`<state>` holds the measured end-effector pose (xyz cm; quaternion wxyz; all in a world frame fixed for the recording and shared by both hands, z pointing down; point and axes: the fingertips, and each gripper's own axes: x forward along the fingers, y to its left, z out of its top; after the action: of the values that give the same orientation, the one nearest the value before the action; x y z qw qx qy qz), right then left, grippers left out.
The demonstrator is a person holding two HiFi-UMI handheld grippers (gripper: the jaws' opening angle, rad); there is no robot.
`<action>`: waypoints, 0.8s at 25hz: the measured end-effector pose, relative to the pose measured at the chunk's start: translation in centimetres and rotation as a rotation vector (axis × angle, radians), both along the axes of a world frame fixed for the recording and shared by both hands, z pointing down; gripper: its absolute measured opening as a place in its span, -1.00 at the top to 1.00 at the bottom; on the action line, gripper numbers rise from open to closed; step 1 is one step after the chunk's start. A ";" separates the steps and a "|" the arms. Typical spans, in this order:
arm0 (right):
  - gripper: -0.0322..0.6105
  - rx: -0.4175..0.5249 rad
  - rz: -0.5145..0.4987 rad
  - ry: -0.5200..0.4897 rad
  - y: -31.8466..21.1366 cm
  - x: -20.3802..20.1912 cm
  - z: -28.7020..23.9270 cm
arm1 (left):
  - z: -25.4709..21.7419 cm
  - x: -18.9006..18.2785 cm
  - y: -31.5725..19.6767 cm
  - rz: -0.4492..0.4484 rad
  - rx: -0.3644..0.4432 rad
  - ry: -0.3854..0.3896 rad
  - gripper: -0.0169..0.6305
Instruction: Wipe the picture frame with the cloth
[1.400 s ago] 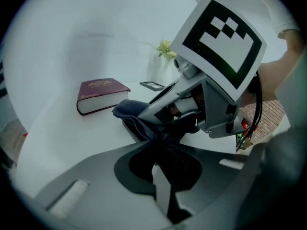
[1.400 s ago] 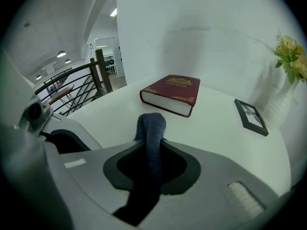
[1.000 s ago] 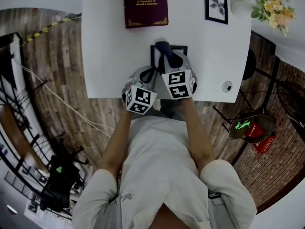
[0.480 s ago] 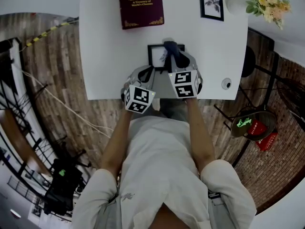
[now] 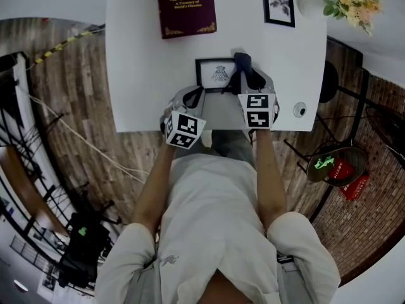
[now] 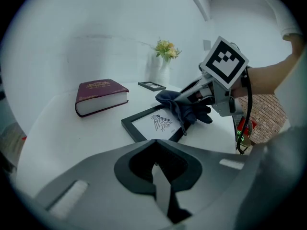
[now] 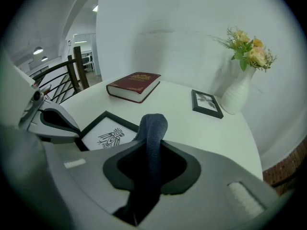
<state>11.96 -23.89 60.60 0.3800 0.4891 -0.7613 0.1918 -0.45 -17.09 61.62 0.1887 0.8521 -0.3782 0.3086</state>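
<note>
Now the right gripper [image 7: 148,150], clamped on the dark cloth [image 7: 152,123], rests at the picture frame [image 7: 108,135]'s right edge. The left gripper [image 6: 156,171] is closed and empty. Wiping looks mid-way, glass mostly exposed.

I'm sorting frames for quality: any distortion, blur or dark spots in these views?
Head view: fisheye bends the table edges. Left gripper view: dark round vignette, picture frame clear. Right gripper view: the cloth close to the lens is dark and soft; flowers evenly lit.
</note>
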 end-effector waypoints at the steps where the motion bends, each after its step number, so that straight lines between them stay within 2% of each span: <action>1: 0.69 -0.005 0.010 0.008 0.0 0.6 0.2 | 0.0 0.0 0.0 0.001 0.001 -0.002 0.89; 6: 0.69 -0.031 0.049 0.048 0.5 3.1 1.0 | 0.1 -0.1 0.2 0.008 -0.002 0.004 0.89; 13: 0.69 -0.024 0.080 0.052 0.8 3.8 0.7 | 0.1 -0.4 0.6 0.015 -0.006 0.002 0.89; 16: 0.69 0.004 0.081 0.042 0.9 3.3 -0.6 | 0.0 -0.4 0.5 0.022 0.001 0.001 0.89; 20: 0.68 0.038 0.040 0.001 1.7 0.7 -2.9 | 0.1 -0.5 0.7 0.025 0.002 0.003 0.89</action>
<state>12.67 -22.20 57.68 0.3669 0.5114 -0.7549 0.1844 -0.93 -16.43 61.71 0.1845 0.8574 -0.3677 0.3093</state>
